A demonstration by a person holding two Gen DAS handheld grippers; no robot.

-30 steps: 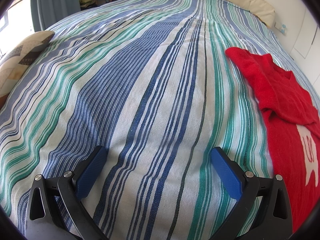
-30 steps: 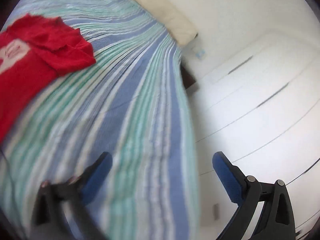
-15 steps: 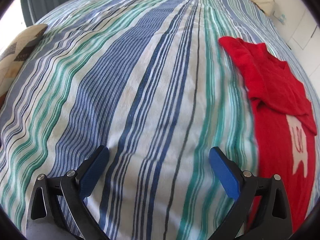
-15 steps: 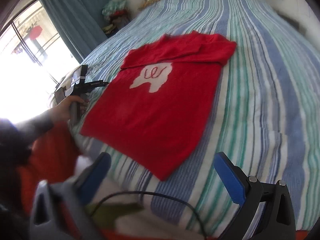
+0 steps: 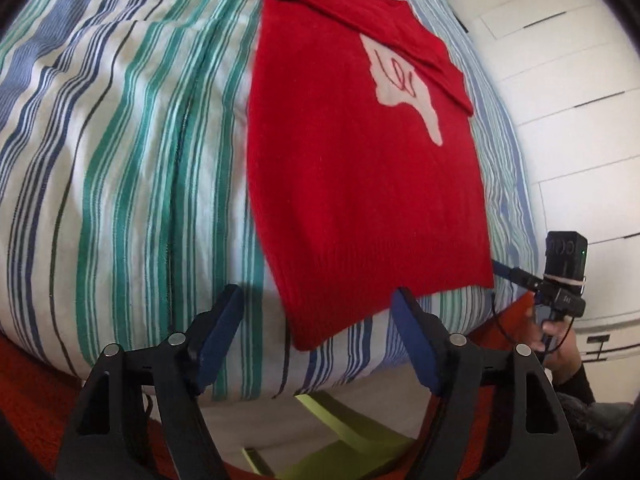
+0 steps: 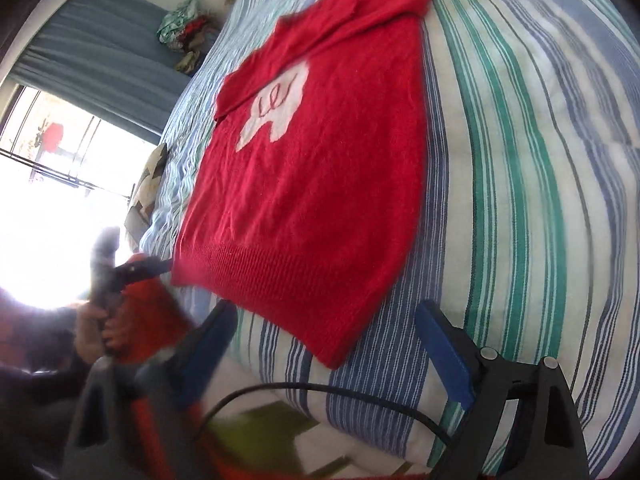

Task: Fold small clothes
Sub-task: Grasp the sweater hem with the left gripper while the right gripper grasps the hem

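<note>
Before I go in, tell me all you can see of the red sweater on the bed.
The red knitted sweater lies flat on the striped blue, green and white bedspread, front up, with a white patch bearing red squiggles on the chest. Its ribbed hem faces the bed's near edge, one corner drooping over it. The top part with the sleeves looks folded across the chest. Both hand-held grippers, left and right, hover open near the hem; whether either touches it is unclear.

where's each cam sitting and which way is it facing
Left wrist: on the left gripper, off the bed's near edge, facing the sweater's hem; right gripper and hand at right.
Right wrist: on the right gripper, facing the hem from its other corner; left gripper at left.
Shared: sweater, bed.
</note>
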